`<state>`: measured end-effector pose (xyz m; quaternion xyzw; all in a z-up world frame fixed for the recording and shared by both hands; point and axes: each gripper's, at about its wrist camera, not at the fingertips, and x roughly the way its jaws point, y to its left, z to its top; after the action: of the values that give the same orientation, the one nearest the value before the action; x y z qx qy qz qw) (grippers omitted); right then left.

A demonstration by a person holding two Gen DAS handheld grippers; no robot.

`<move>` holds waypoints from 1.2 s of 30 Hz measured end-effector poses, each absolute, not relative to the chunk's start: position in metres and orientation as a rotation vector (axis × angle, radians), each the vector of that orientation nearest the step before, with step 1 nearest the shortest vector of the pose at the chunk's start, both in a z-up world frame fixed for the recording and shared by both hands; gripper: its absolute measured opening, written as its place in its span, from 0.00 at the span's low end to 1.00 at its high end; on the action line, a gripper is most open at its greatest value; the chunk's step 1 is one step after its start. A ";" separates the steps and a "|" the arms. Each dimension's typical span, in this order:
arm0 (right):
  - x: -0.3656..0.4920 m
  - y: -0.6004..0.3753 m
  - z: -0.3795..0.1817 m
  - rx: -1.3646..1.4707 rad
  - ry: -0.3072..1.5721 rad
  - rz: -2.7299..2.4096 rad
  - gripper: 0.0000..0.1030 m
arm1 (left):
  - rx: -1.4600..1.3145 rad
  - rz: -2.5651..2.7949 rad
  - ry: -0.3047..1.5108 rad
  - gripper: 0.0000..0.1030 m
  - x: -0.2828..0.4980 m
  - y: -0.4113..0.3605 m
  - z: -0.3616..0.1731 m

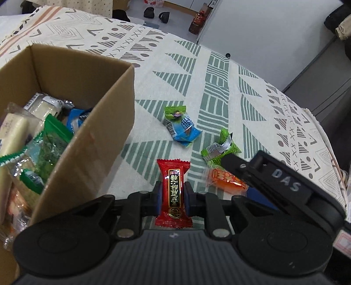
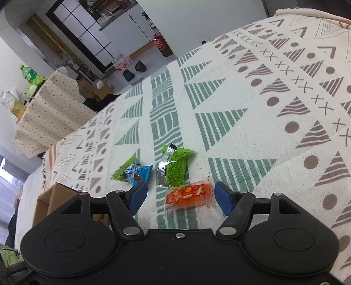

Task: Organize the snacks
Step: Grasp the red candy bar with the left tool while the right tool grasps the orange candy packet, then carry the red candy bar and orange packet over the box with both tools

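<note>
My left gripper is shut on a red snack packet, held just right of the cardboard box that holds several wrapped snacks. On the patterned tablecloth lie a blue-and-green packet, a green packet and an orange packet. The right gripper reaches in from the right, over the orange packet. In the right wrist view my right gripper is open, its blue pads either side of the orange packet. Beyond it lie the green packet and the blue-and-green packet.
The box corner shows at the left of the right wrist view. The table edge curves off behind the snacks, with the floor, shoes and a dark bottle beyond. A second cloth-covered table with bottles stands at far left.
</note>
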<state>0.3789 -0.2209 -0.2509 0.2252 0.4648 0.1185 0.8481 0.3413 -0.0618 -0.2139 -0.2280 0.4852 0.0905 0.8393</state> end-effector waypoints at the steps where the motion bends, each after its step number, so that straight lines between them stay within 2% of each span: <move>1: 0.380 -0.219 -0.253 0.471 0.985 0.247 0.66 | -0.493 0.191 1.026 0.18 0.342 -0.061 -0.215; 9: 0.384 -0.206 -0.260 0.429 0.981 0.251 0.66 | -0.569 0.193 1.045 0.18 0.347 -0.052 -0.227; 15: 0.386 -0.203 -0.261 0.378 0.999 0.249 0.62 | -0.564 0.190 1.047 0.18 0.350 -0.051 -0.231; 17: 0.385 -0.203 -0.262 0.364 1.002 0.249 0.59 | -0.556 0.188 1.047 0.18 0.350 -0.052 -0.232; 19: 0.384 -0.203 -0.263 0.331 1.005 0.240 0.48 | -0.557 0.192 1.043 0.18 0.348 -0.052 -0.232; 22: 0.382 -0.206 -0.262 0.329 1.009 0.250 0.45 | -0.558 0.203 1.040 0.18 0.348 -0.053 -0.231; 36: 0.373 -0.220 -0.247 0.416 1.005 0.273 0.43 | -0.526 0.255 1.002 0.18 0.332 -0.050 -0.211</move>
<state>0.3733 -0.2203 -0.2467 0.1973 0.4766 0.1294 0.8469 0.3324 -0.0502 -0.2112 -0.2487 0.4733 0.1206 0.8364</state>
